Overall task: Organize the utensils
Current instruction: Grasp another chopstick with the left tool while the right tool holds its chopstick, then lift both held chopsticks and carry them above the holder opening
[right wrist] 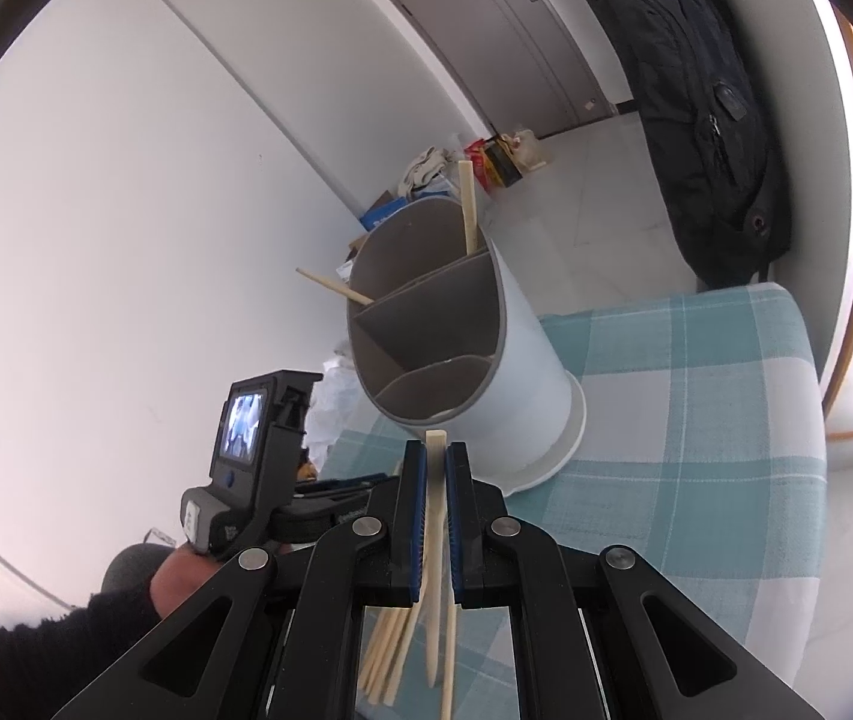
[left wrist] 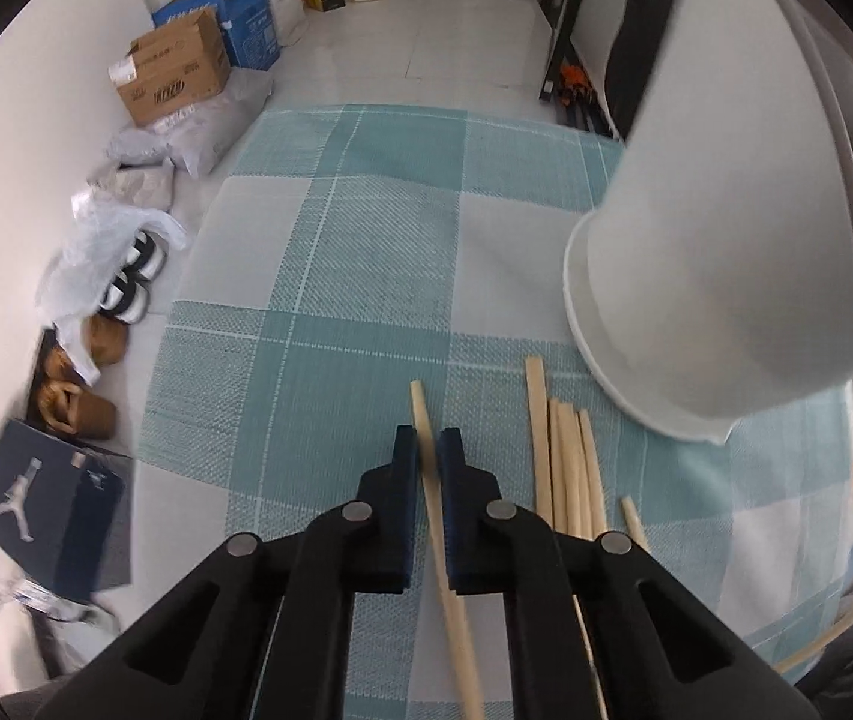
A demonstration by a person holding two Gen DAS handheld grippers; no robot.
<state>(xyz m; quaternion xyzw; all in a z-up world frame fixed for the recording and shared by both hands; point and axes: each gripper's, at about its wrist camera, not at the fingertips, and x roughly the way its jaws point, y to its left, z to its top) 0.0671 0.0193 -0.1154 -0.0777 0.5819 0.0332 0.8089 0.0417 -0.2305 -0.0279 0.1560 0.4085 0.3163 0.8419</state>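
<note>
In the left wrist view my left gripper (left wrist: 426, 444) points steeply down, shut on a single wooden chopstick (left wrist: 449, 576) over the teal checked tablecloth (left wrist: 336, 276). Several loose chopsticks (left wrist: 567, 468) lie just to its right. The white utensil holder (left wrist: 726, 264) looms at the right. In the right wrist view my right gripper (right wrist: 435, 459) is shut on another chopstick (right wrist: 435, 516), its blunt end close to the holder (right wrist: 522, 360). The holder has grey dividers, and two chopsticks (right wrist: 468, 210) stand in its far compartments. More chopsticks (right wrist: 387, 654) lie below the jaws.
Cardboard boxes (left wrist: 177, 69), plastic bags (left wrist: 108, 246), shoes and a dark shoebox (left wrist: 48, 510) crowd the floor left of the table. A black backpack (right wrist: 702, 120) hangs at the far right. A hand (right wrist: 180, 585) holds the left gripper's camera body (right wrist: 246, 438).
</note>
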